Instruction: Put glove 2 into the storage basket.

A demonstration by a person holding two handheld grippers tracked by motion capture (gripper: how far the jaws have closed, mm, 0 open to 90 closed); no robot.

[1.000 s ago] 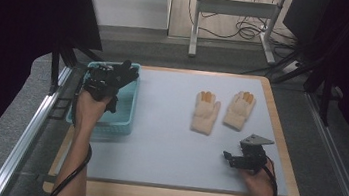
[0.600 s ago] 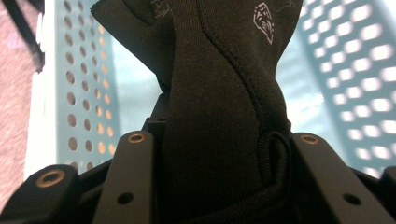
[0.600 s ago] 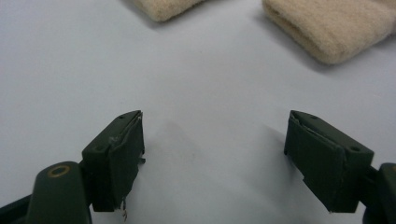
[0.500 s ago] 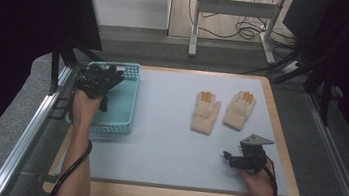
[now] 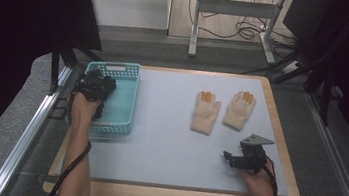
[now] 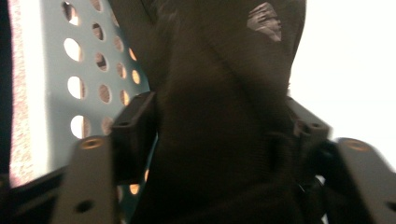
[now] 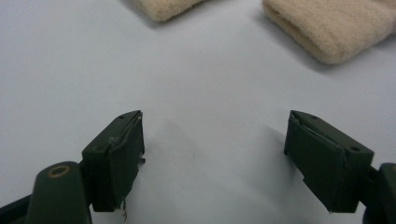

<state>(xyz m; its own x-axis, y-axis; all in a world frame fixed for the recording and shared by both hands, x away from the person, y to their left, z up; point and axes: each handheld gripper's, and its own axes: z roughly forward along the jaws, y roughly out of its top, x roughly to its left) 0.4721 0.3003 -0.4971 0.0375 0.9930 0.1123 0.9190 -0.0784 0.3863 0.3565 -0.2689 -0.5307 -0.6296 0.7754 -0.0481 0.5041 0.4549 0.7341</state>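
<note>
My left gripper [image 5: 94,88] hangs low over the teal basket [image 5: 116,65] at the table's left. In the left gripper view a dark glove [image 6: 224,56] lies between the jaws of the left gripper [image 6: 219,116], in front of the basket's perforated wall [image 6: 84,88]. Those jaws have just been opening and stand apart, with the glove still between them. Two beige gloves [image 5: 206,113] [image 5: 239,108] lie flat side by side at the right middle. My right gripper [image 5: 229,157] rests open near the front right, jaws wide and empty, facing the beige cuffs [image 7: 327,28] [image 7: 163,7].
A pale grey mat [image 5: 167,142] covers the wooden table top. Metal rails [image 5: 33,126] run along the left and right sides. A white stand with cables [image 5: 233,14] is on the floor beyond the far edge.
My left hand has moved left and sunk lower into the basket. The right hand has stayed where it was.
</note>
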